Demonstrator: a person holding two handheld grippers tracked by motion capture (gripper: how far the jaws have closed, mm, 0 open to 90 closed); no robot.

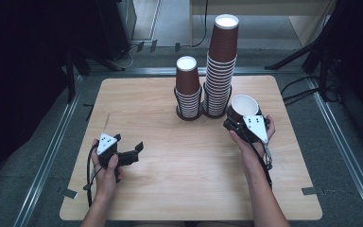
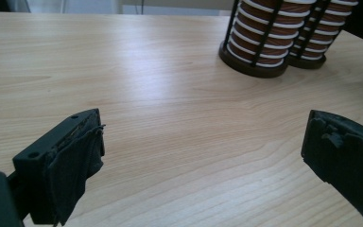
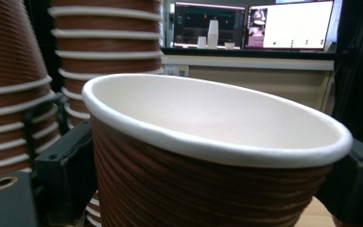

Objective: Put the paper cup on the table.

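Cup (image 1: 242, 107) work runs left to right: my left gripper (image 1: 133, 154) waits wide and empty low over the table (image 1: 170, 189), clear of both stacks. My right gripper (image 1: 240, 124) clamps the single cup just beside the tall stack (image 1: 220, 71), mouth up, probably so it can be set down.

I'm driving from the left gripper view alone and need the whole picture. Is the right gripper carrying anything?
Observer: Yes, the right gripper is shut on a single brown cup, mouth up.
Operator: Where is it relative to the stacks?
Observer: Just right of the taller stack, near its base.
Operator: Are both stacks equal?
Observer: No, the shorter stack stands left of the taller one.
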